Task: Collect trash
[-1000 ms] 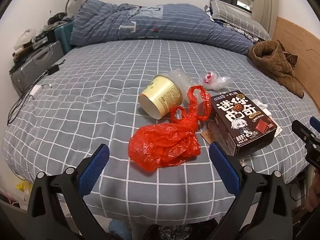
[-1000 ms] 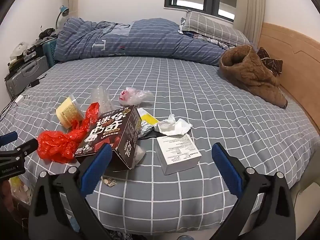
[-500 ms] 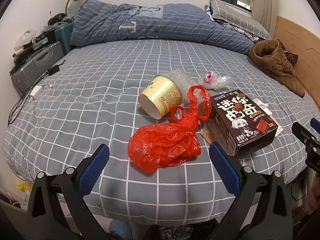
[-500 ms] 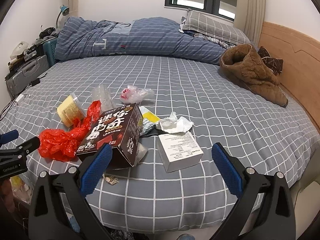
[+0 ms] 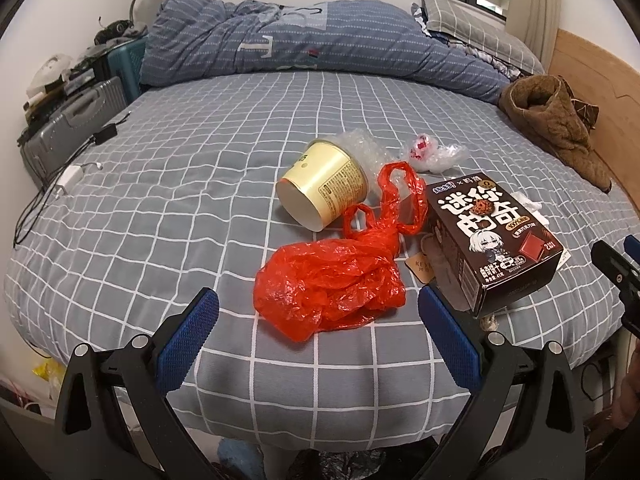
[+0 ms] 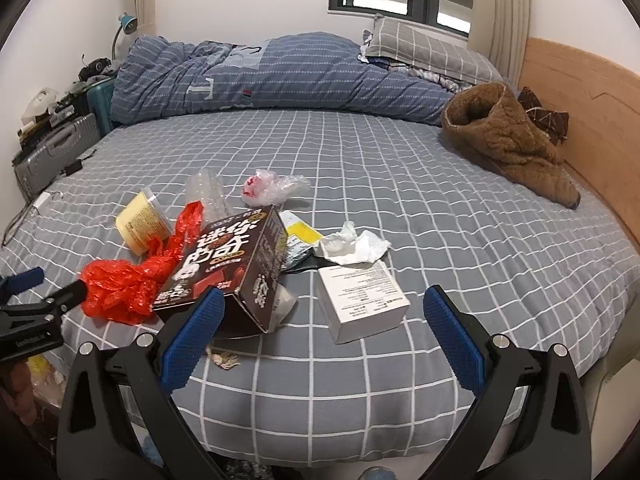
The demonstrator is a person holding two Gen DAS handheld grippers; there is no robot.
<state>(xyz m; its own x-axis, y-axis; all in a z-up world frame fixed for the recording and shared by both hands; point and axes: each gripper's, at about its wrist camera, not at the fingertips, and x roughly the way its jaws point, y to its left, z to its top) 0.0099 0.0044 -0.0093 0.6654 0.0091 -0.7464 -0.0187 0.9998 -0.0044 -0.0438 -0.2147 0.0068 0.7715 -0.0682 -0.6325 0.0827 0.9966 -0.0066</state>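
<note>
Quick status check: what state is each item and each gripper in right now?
Left gripper: open, empty.
Right gripper: open, empty.
Red plastic bag: crumpled, lying flat.
Paper cup: tipped on its side.
Brown snack box: lying down, end flap open.
White box: closed, flat.
Tissue: crumpled.

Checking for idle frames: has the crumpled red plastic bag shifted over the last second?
No. The red plastic bag keeps its place beside the tipped yellow paper cup on the grey checked sheet.

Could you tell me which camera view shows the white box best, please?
The right wrist view: the white box lies in full sight between the open fingers. The left wrist view hides it behind the brown snack box.
</note>
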